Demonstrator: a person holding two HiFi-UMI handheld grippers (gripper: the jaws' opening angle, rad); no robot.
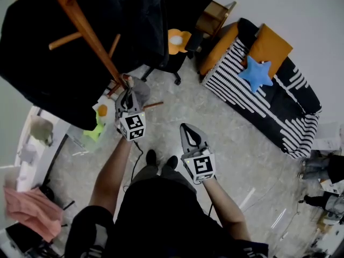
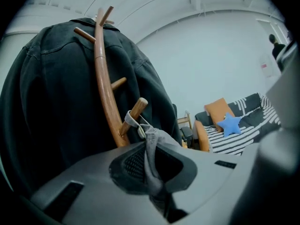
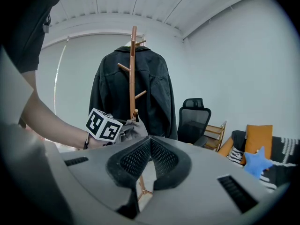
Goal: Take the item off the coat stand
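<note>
Left gripper (image 2: 152, 167) clamped on grey cloth (image 2: 151, 139), whose loop hangs on the low peg (image 2: 136, 110) of the coat stand (image 2: 104, 78). Unhooking step: next, lift loop up past peg tip. Right gripper (image 3: 149, 145) closed, empty, idle to the right.

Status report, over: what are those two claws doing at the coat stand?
Left gripper shut on grey cloth. Loop still on peg. Right gripper shut, empty. Black jacket close behind.

Blue star cushion (image 1: 256, 73) lies on striped sofa (image 1: 252, 107).
</note>
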